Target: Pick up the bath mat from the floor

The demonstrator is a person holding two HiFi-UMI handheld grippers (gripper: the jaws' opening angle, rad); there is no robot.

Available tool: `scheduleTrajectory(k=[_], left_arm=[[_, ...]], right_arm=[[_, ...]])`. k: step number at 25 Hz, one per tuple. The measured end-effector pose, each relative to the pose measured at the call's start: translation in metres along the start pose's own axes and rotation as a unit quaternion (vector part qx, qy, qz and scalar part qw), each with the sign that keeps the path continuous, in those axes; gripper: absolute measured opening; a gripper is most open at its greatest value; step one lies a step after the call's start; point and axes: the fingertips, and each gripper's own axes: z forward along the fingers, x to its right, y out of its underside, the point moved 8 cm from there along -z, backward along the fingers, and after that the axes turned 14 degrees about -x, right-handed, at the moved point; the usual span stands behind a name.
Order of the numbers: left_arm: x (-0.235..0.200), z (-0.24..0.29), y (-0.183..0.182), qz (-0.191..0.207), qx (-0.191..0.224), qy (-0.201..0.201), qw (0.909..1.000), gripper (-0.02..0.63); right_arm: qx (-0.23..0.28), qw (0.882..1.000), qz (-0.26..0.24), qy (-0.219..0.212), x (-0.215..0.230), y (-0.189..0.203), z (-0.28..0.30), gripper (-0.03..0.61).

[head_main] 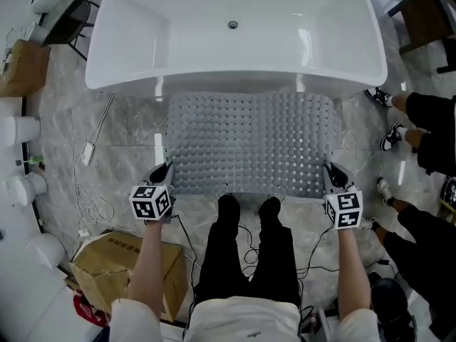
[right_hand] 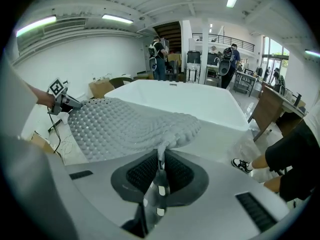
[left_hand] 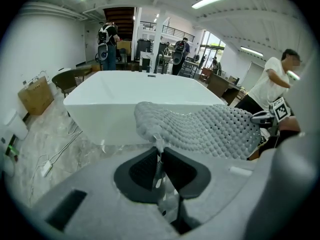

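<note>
As left hand-held gripper (left_hand: 159,151) pinches its corner, bath mat (left_hand: 210,129) beyond

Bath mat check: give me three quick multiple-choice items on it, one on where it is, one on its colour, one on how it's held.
1. Where is the bath mat relative to the bathtub?
A inside it
B in front of it, on the side nearer the grippers
C behind it

2. What colour is the mat?
A grey
B blue
C red

3. How do the left gripper and the right gripper stand on the mat?
A both open above it
B only the left one grips it
C each is shut on a near corner

Answers:
1 B: the head view shows the mat spread on the near side of the tub.
2 A: it is grey in all three views.
3 C: each gripper view shows the jaws closed on the mat's edge.
</note>
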Motion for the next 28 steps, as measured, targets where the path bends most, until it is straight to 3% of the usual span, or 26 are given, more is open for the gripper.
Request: scheduleTrajectory(k=[8, 17, 28], left_arm=[[0.005, -0.069, -0.008, -0.007, 0.035, 0.013, 0.9993, 0.046], [0.013, -0.143, -0.033, 0.018, 0.082, 0.009, 0.9964, 0.044], [0.023, -0.229, -0.069, 0.063, 0.168, 0.004, 0.9837, 0.044]], right_arm=[[0.033, 0.999, -0.015, 0.018, -0.014, -0.029, -0.069, 0.043], [0.077, 0.996, -0.005, 0.046, -0.03, -0.049, -0.142, 0.043], [0.155, 0.984, -0.008, 0.088, -0.05, -0.073, -0.229, 0.043]])
